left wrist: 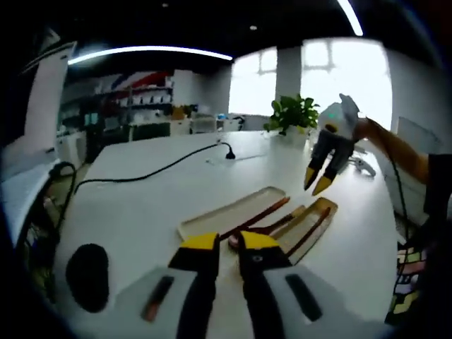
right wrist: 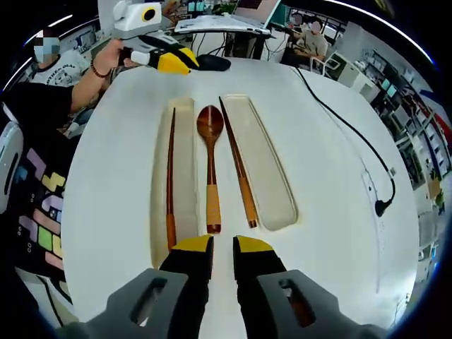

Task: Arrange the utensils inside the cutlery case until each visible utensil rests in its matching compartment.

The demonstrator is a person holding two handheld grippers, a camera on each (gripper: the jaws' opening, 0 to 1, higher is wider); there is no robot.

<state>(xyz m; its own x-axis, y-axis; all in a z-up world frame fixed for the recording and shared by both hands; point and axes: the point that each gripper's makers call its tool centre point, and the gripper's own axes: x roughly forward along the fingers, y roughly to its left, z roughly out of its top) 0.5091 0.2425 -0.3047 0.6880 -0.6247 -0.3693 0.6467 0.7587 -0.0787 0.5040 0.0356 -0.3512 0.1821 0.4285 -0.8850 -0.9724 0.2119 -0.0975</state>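
Risk judged: spoon (right wrist: pixel 210 167) lying on bare bench (right wrist: pixel 332 176) between the two case halves, just ahead of right gripper (right wrist: pixel 212 247); narrow handle likely to skid or roll under a shallow pinch. One chopstick (right wrist: pixel 170 176) resting in left tray (right wrist: pixel 180 185); second chopstick (right wrist: pixel 238 167) along near edge of right tray (right wrist: pixel 265 166), liable to be knocked during the reach. Right gripper nearly closed, narrow gap, holding nothing. Left gripper (left wrist: pixel 227 246) likewise nearly closed, empty, trays just beyond its tips.
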